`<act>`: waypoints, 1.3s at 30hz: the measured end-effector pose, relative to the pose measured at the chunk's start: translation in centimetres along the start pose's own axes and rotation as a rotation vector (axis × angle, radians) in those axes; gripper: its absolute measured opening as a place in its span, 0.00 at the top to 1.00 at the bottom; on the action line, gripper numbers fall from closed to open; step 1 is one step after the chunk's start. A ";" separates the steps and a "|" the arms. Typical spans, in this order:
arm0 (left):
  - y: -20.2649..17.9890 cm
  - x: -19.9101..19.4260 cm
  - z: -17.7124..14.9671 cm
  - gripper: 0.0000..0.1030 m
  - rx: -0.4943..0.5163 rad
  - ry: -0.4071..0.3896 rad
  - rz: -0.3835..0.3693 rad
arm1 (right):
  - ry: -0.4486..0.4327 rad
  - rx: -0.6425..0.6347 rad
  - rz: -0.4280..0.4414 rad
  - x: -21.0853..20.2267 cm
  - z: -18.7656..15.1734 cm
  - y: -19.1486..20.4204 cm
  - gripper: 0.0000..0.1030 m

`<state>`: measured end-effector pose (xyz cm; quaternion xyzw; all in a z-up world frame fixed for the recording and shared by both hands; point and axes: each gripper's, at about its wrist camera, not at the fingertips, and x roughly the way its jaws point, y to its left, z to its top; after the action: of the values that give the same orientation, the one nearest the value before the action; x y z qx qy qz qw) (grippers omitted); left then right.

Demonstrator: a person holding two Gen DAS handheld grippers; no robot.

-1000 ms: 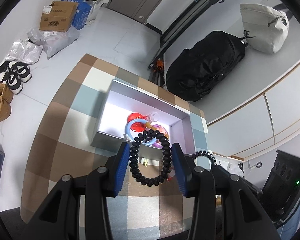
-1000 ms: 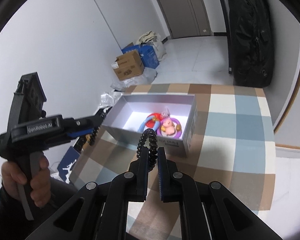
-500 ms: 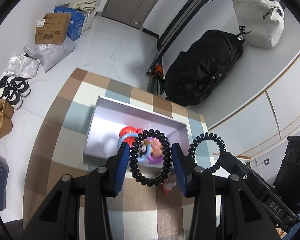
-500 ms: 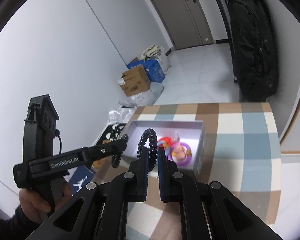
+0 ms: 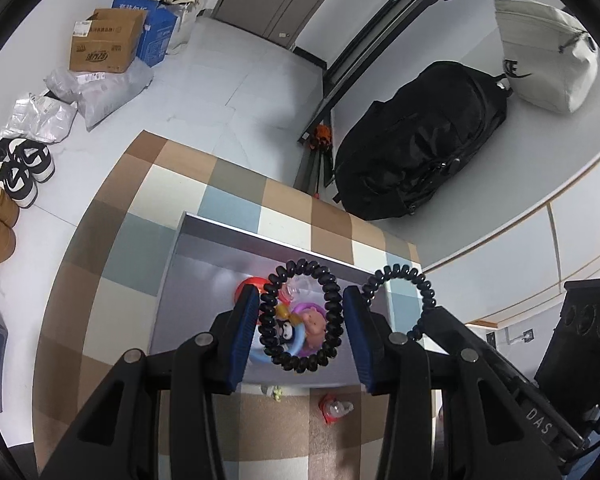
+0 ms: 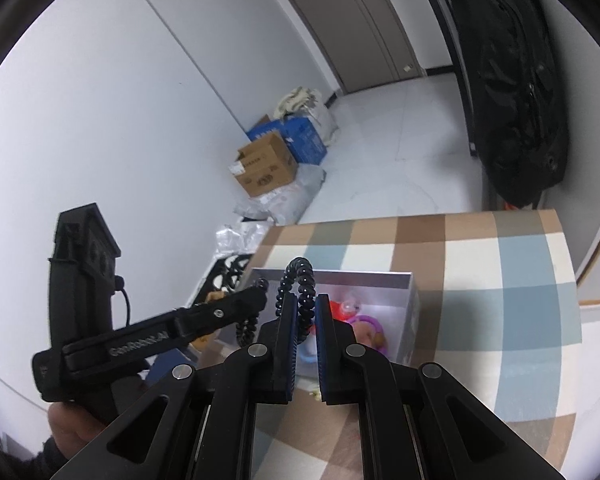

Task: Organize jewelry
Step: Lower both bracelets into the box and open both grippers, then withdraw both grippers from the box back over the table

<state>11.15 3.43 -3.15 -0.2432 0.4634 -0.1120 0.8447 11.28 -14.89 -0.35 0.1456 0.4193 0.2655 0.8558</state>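
My left gripper [image 5: 302, 296] is shut on a black spiral hair tie [image 5: 332, 300], its blue pads pressing the ring's two sides. It hangs over the open grey box [image 5: 204, 256], where a red piece, a purple ring [image 5: 300, 307] and a pink bear charm [image 5: 314, 320] lie. My right gripper [image 6: 305, 300] is shut on a second black spiral hair tie [image 6: 300, 276], which stands up above its pads, just before the box [image 6: 380, 280]. That second tie [image 5: 404, 276] also shows right of the first one. The left gripper [image 6: 260, 296] sits close to the left.
The box rests on a table with a checked cloth [image 5: 132, 248]. A small red item [image 5: 336, 408] and a tiny yellow-green piece [image 5: 277, 392] lie in front of the box. On the floor beyond are a black bag [image 5: 420, 140], cardboard boxes [image 5: 104, 44] and shoes [image 5: 24, 168].
Both grippers have moved forward with their hair ties; the left one now hangs over the box's contents. The right gripper has come up close beside the left.
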 end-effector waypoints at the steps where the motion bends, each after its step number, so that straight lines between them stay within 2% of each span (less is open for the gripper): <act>1: 0.0 0.1 0.1 0.64 0.002 0.002 0.003 | 0.005 0.003 -0.003 0.3 0.1 -0.2 0.93; 17: -0.2 2.2 0.4 0.64 0.012 0.049 0.026 | 0.052 0.040 -0.041 1.9 0.2 -1.8 0.92; 22: -0.4 1.9 0.4 0.64 0.030 0.035 0.033 | 0.057 0.037 -0.042 1.9 0.1 -1.8 0.92; 25: -0.7 2.1 0.4 0.59 0.041 0.051 0.029 | 0.057 0.036 -0.045 1.9 -0.1 -1.7 0.92; 26: -0.7 2.1 0.5 0.53 0.037 0.052 0.030 | 0.059 0.037 -0.047 2.0 -0.2 -1.7 0.90; 27: -0.6 2.0 0.5 0.42 0.028 0.056 0.028 | 0.055 0.036 -0.048 1.9 -0.2 -1.8 0.90; 29: -0.3 1.7 0.5 0.33 0.001 0.045 -0.001 | 0.036 0.037 -0.055 1.5 -0.2 -1.8 0.89; 30: -0.1 1.5 0.6 0.32 -0.012 0.039 -0.022 | 0.029 0.038 -0.053 1.3 -0.1 -1.8 0.88; 31: 0.0 1.4 0.6 0.32 -0.023 0.037 -0.036 | 0.021 0.038 -0.053 1.1 0.0 -1.9 0.82; 34: 0.2 1.1 0.6 0.32 -0.035 0.035 -0.039 | -0.026 0.048 -0.064 0.1 0.1 -2.1 0.49; 36: 0.2 0.9 0.5 0.32 -0.033 0.024 -0.027 | -0.037 0.046 -0.063 -0.4 0.1 -2.1 0.48; 38: 0.0 0.9 0.4 0.32 -0.022 0.016 -0.008 | -0.040 0.040 -0.067 -0.5 0.1 -2.1 0.38; 39: -0.2 0.8 0.4 0.32 -0.012 0.012 0.002 | -0.041 0.037 -0.069 -0.6 0.0 -2.1 0.38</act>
<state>11.89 3.03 -3.47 -0.2471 0.4695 -0.1099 0.8405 11.67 -16.91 -0.99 0.1523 0.4113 0.2251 0.8701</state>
